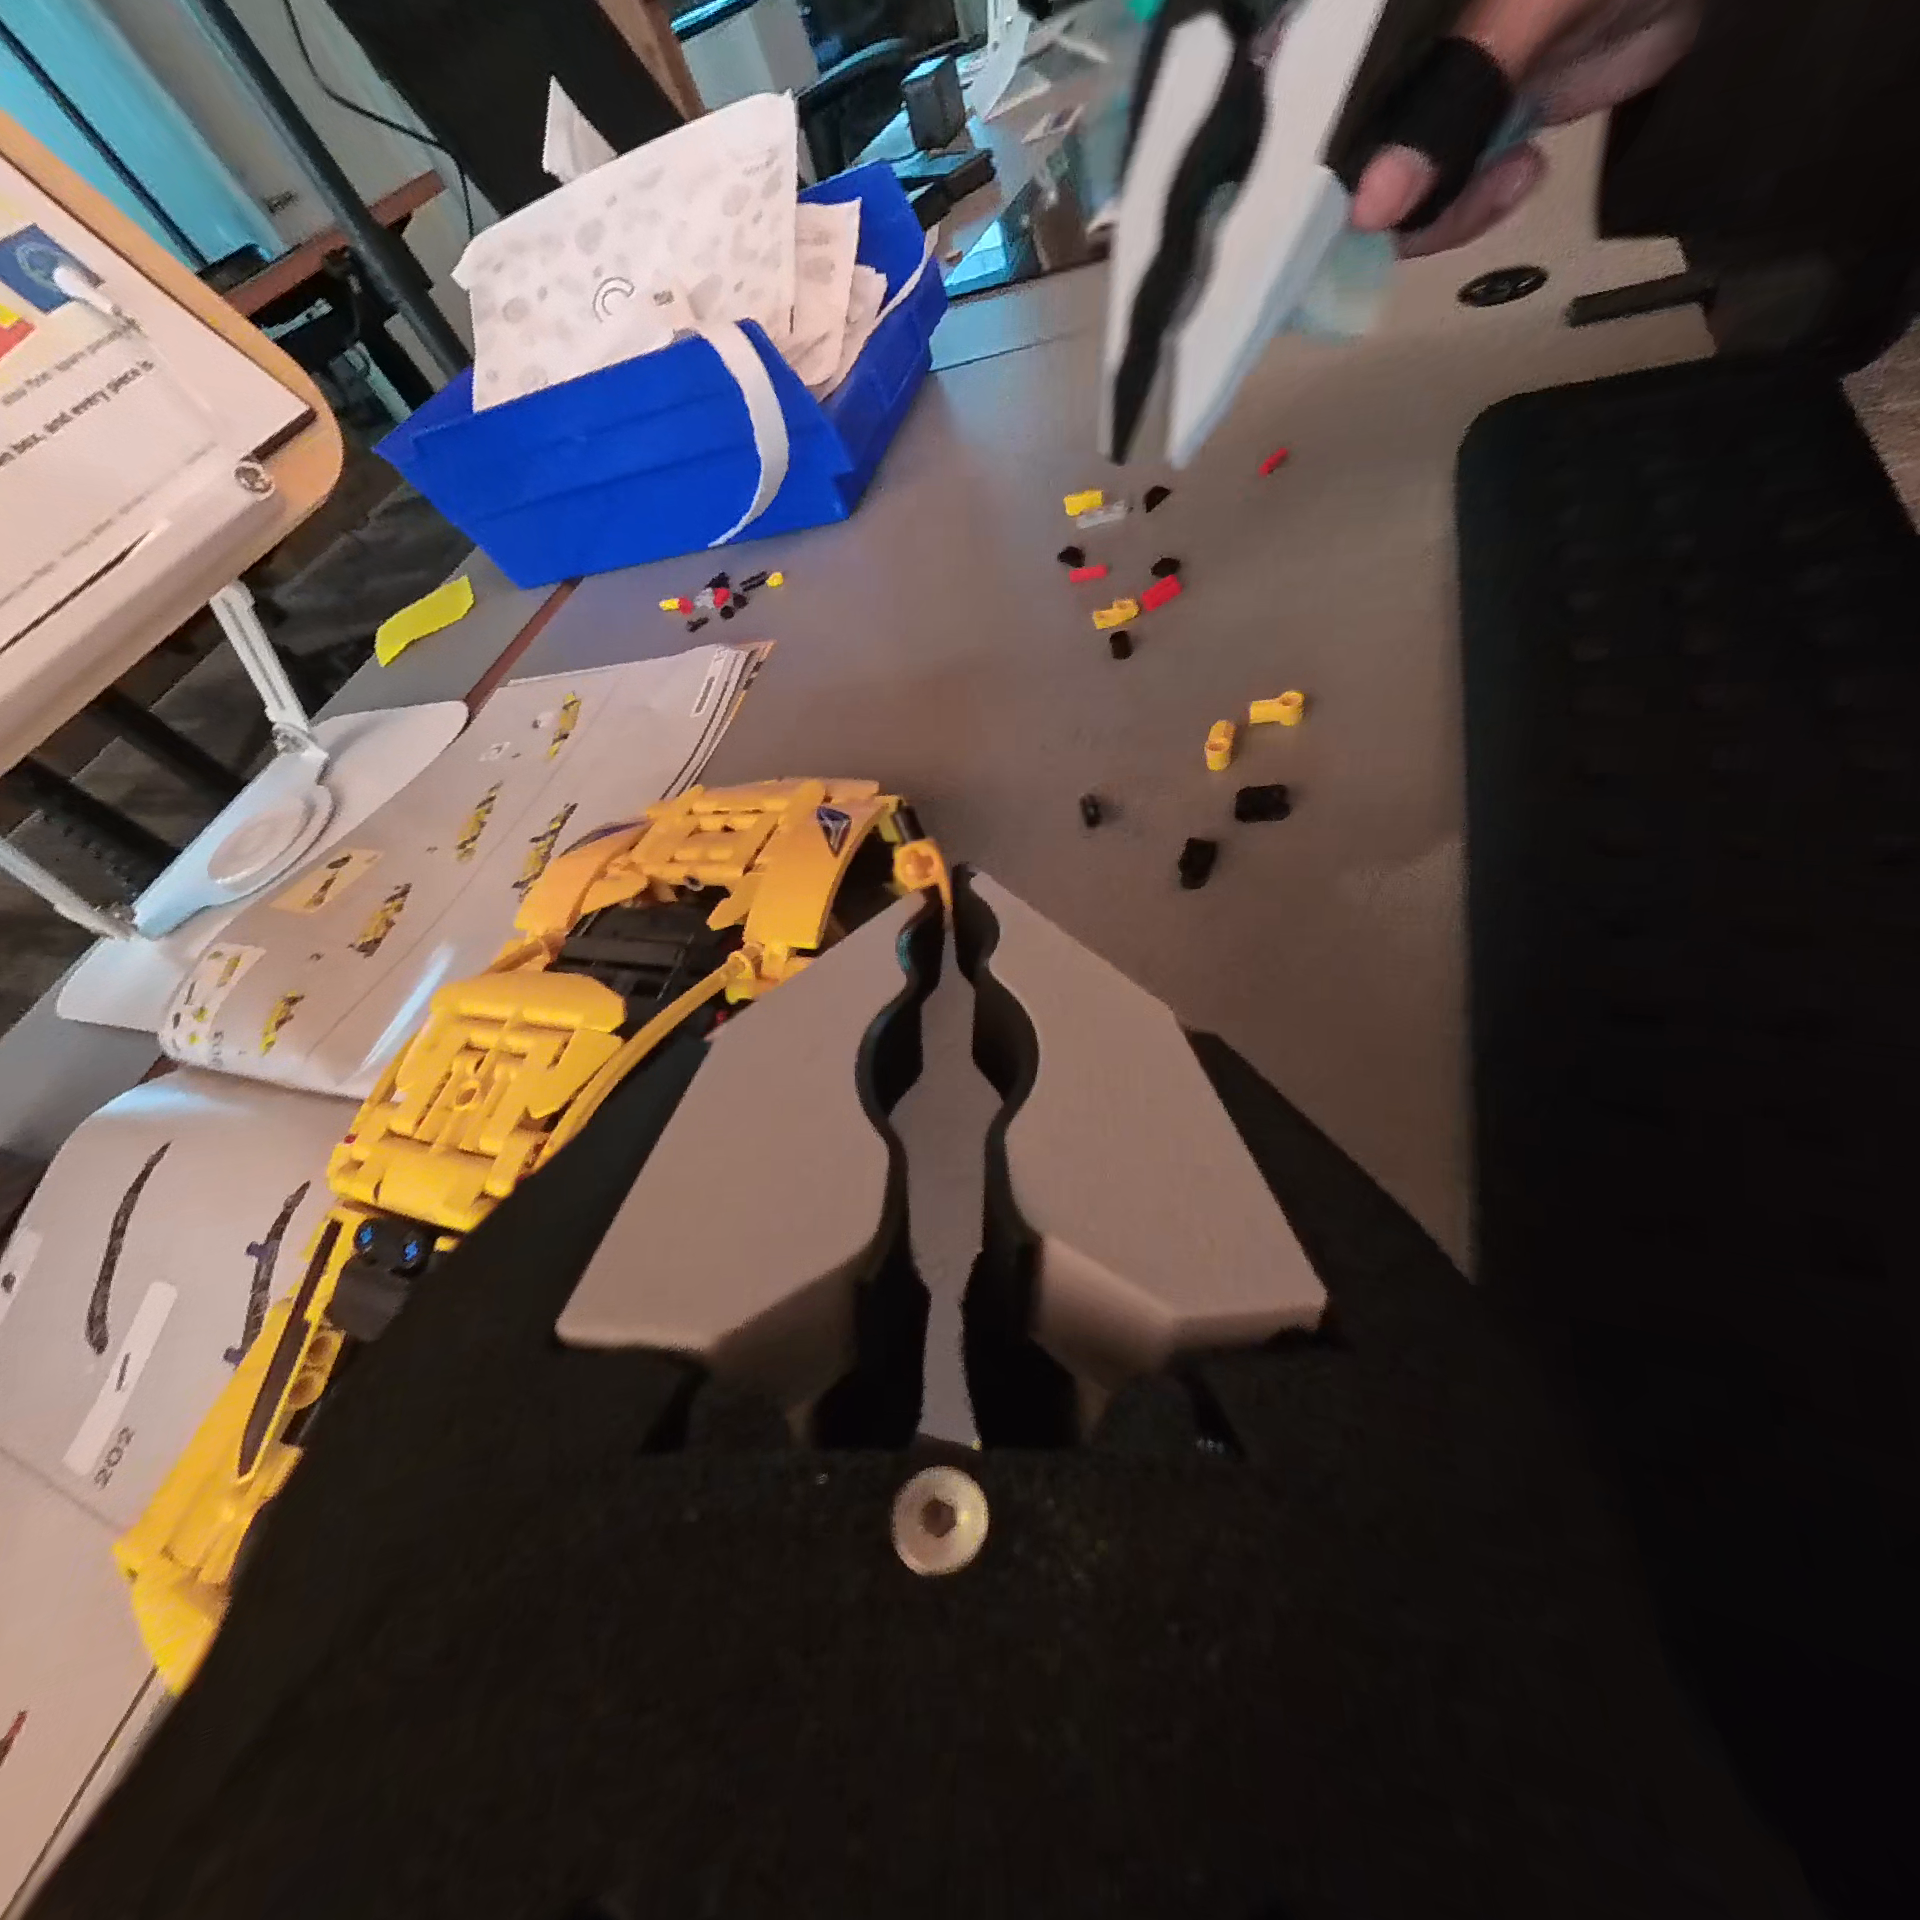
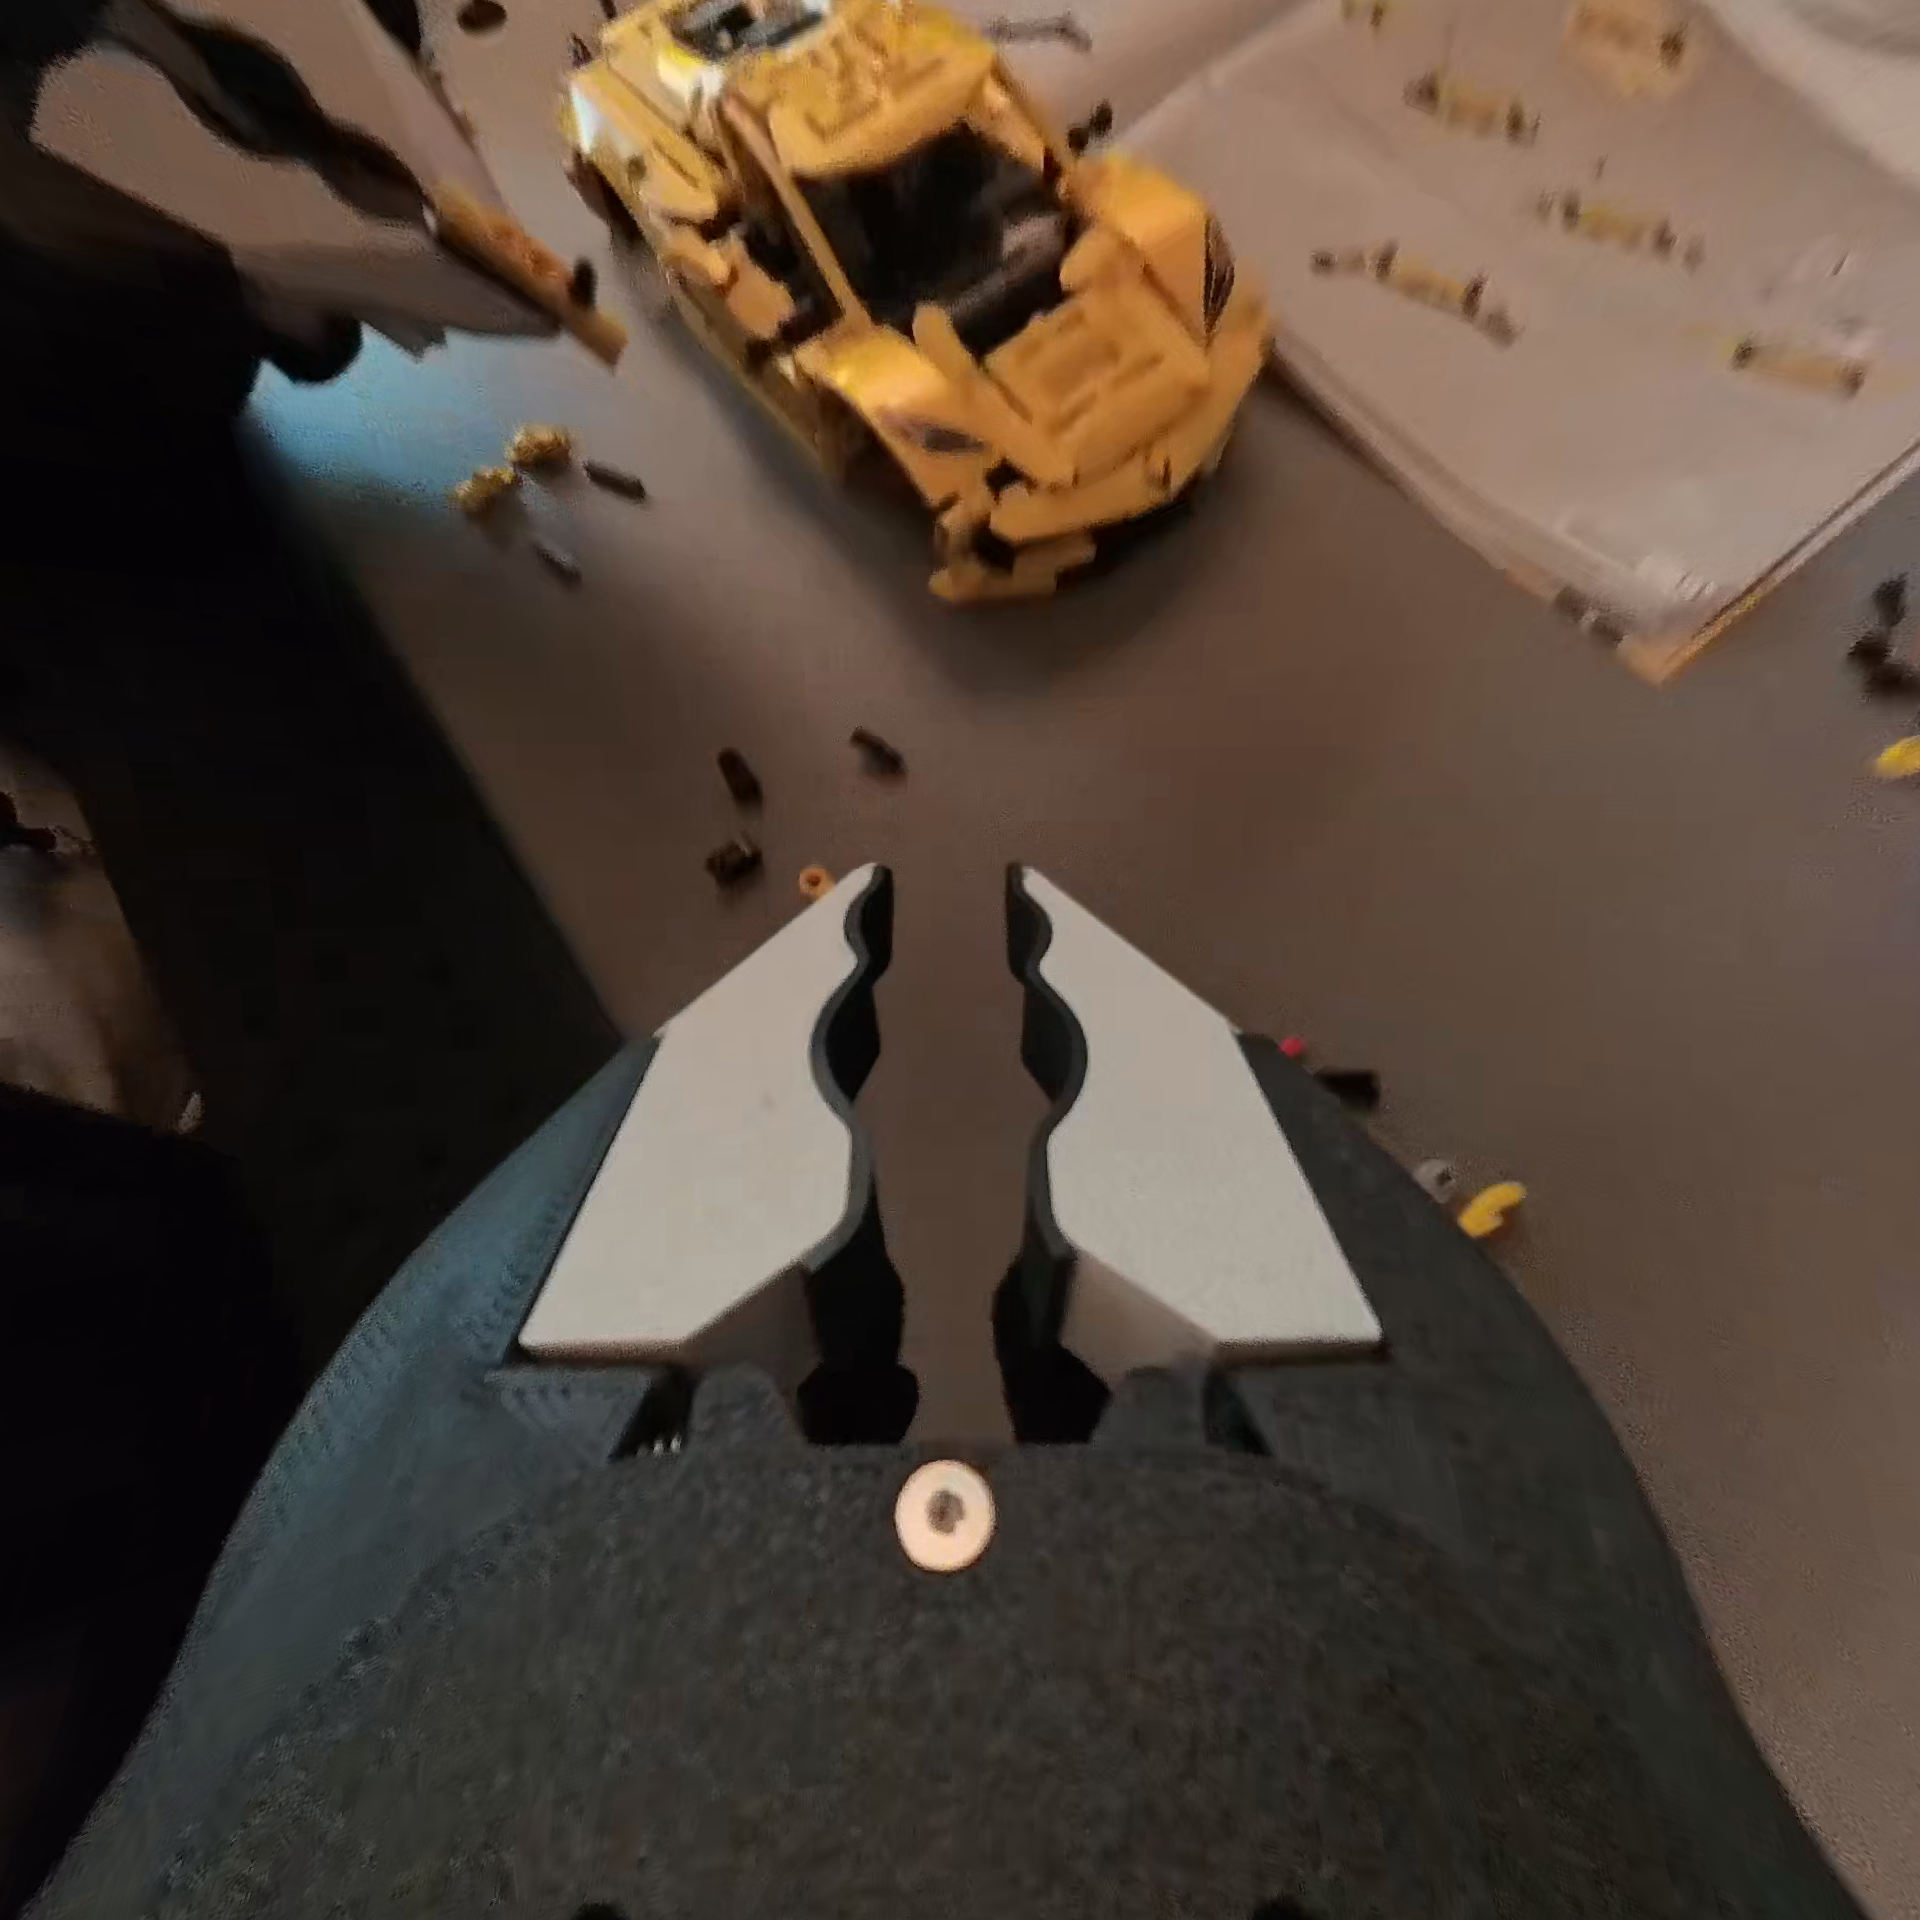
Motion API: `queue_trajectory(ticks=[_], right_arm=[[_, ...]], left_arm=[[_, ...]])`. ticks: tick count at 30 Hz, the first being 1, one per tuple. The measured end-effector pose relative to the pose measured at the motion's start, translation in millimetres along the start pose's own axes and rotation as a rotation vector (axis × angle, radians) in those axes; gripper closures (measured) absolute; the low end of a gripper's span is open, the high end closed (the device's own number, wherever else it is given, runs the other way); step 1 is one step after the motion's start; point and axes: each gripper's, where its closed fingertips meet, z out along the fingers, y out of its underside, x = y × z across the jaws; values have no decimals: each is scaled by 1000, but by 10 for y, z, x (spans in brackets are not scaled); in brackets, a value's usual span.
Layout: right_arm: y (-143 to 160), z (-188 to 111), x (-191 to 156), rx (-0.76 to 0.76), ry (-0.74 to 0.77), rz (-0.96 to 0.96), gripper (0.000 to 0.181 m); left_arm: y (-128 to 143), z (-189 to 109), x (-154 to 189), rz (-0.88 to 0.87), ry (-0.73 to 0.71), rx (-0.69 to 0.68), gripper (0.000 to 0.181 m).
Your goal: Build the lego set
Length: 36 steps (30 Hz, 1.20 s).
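Note:
A yellow lego car stands on the grey table, left of my left gripper. The left gripper is shut on a small yellow beam at its tips, close to the car's near end. In the right wrist view the car is ahead, and the left gripper holds the yellow beam just left of it. My right gripper is open and empty, above bare table. It also shows in the left wrist view, high above loose pieces and held by a gloved hand.
An instruction booklet lies left of the car, and it shows in the right wrist view too. A blue bin with paper bags stands at the back. A black mat covers the right side. Small black pieces lie near the right gripper. The tips of one gripper are about 15 centimeters away from the tips of the other.

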Motion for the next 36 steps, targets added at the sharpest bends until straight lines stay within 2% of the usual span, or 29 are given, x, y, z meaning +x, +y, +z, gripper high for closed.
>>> queue_trajectory(ticks=[3,5,8,12,16,18,22,29,36], right_arm=[[170,188,-181,-2,-8,-28,161],[220,402,-236,-51,15,-121,159],[42,658,-185,-17,15,-261,160],[-91,900,-41,-47,-150,-369,156],[-110,1108,34,-129,-329,-322,149],[-176,1188,55,-120,-340,-338,149],[-200,1265,8,-124,-384,-371,160],[-169,1257,-90,-131,-380,-372,161],[-217,1330,-70,-109,-260,-337,172]], left_arm=[[35,-5,-72,-53,-15,-13,180],[8,-23,-94,-94,-4,9,180],[-84,-71,-91,-131,22,68,180],[-77,-114,-98,-140,29,86,180],[-23,-141,-132,-145,25,77,180],[-19,-146,-130,-154,35,80,180],[-11,-131,-76,-142,59,74,180],[-19,-131,-52,-140,68,76,180],[-22,-140,-79,-162,62,82,180]])
